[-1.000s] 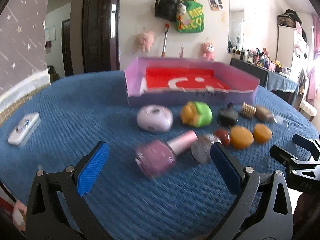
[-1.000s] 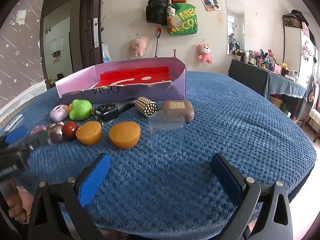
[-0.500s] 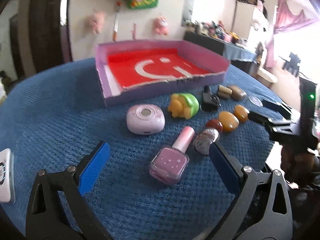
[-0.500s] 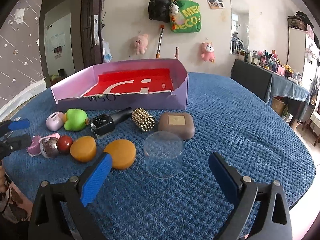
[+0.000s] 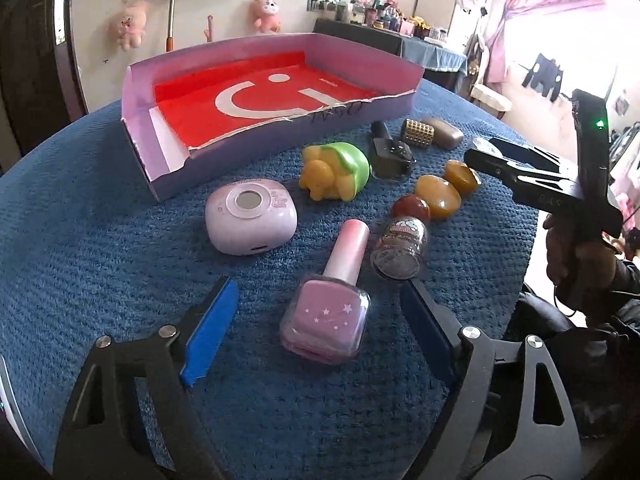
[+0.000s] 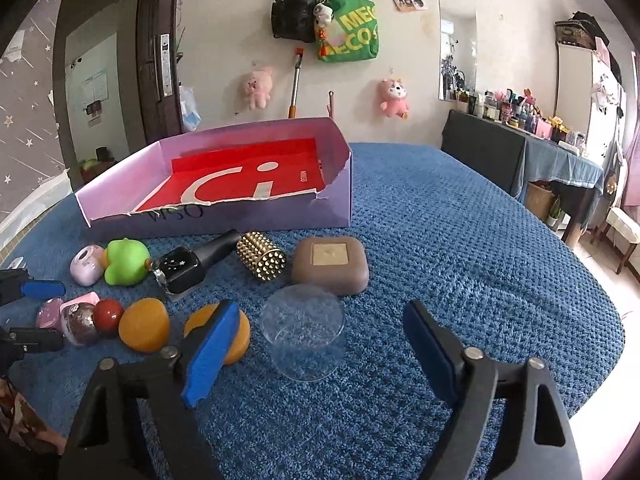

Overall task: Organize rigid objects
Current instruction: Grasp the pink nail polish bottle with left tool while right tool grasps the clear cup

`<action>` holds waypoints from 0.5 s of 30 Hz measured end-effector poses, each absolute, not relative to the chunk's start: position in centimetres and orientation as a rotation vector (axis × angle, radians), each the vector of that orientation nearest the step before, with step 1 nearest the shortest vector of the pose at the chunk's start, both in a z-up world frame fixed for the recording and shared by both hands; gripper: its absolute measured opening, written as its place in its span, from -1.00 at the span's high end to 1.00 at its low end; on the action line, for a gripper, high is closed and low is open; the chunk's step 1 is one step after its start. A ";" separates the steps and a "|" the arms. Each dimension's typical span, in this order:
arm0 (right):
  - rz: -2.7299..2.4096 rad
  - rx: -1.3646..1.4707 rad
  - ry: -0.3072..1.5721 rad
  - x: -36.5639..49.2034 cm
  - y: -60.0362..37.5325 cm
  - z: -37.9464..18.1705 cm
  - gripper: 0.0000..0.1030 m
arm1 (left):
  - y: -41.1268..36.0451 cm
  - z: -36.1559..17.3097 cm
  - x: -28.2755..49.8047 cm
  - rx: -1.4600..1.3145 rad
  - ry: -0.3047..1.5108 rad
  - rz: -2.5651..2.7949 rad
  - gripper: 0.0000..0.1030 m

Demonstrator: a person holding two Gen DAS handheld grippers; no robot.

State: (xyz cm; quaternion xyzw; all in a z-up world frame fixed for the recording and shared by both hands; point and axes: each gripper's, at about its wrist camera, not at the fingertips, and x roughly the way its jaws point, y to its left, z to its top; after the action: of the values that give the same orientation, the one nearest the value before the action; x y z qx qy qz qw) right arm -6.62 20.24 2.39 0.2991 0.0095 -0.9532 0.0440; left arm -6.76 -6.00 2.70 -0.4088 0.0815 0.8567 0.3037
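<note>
Lying flat on a nubbly blue cloth (image 5: 100, 240), a square pink nail polish bottle (image 5: 326, 322) with glossy cap sits between the spread blue pads of the left gripper (image 5: 320, 344), untouched. Just beyond it: a glittery jar (image 5: 400, 254), a rounded lilac case (image 5: 250, 220), a green-and-yellow squishy toy (image 5: 336, 172) and amber stones (image 5: 438, 196). Farther off stands a shallow purple cardboard tray (image 5: 280, 136) with red floor. The right gripper (image 6: 316, 356), also wide apart, frames a clear plastic cup (image 6: 304, 330).
</note>
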 end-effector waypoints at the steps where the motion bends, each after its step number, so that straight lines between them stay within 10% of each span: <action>1: -2.913 0.916 0.024 -6.6 20.2 2.4 -0.52 | -5.9 2.7 -6.9 -1.089 0.221 2.268 -0.49; 15: -2.831 0.928 -0.058 -6.7 20.9 1.6 0.19 | -5.2 3.0 -6.6 -1.100 0.254 2.320 0.27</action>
State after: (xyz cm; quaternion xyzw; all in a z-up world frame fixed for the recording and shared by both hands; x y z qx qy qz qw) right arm -6.70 20.87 1.58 0.3105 -0.0195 -0.9469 0.0808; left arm -6.61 -5.20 2.99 -0.4096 0.0947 0.8640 0.2769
